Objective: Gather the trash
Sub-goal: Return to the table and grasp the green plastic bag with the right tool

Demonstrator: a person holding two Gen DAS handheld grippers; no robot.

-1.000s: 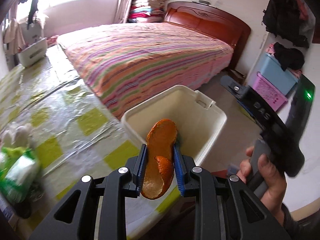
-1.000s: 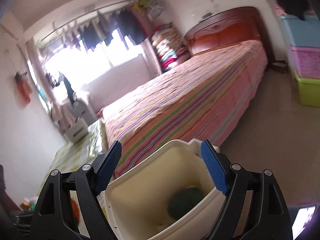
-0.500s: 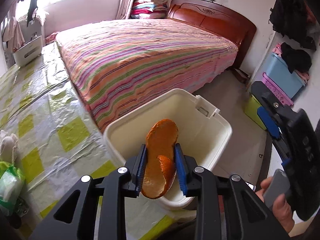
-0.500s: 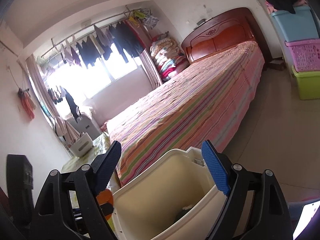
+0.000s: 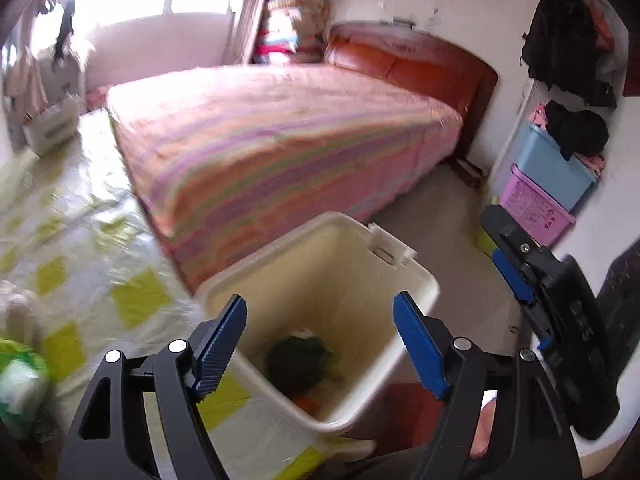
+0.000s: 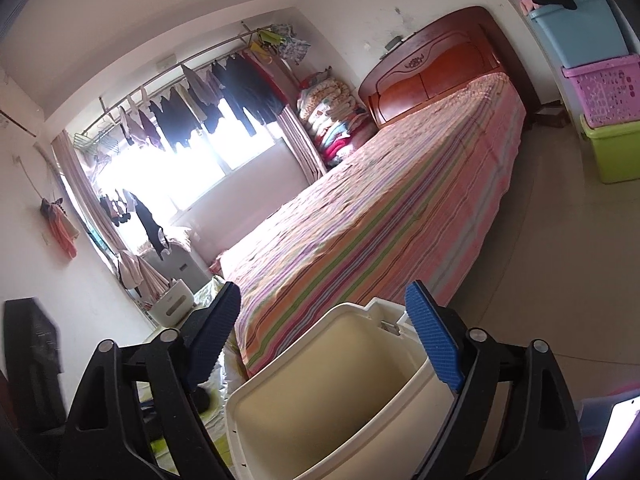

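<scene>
My left gripper hangs over the cream trash bin, its jaws opening with nothing between them. An orange peel lies at the bottom of the bin beside a dark green lump. To the right of the bin, my right gripper is clear of the rim. In the right wrist view, my right gripper stands wide, its jaws opening slightly. The bin sits low in front of it, and the pads do not press on it.
The bin stands at the edge of a table covered in a yellow-green checked cloth. A green and white bag lies at the table's left. Behind are a striped bed and stacked storage boxes.
My left gripper has opened over the bin and the orange peel it held has dropped inside. The left wrist view has shifted further over the bin; the right gripper's view tilted up slightly.
</scene>
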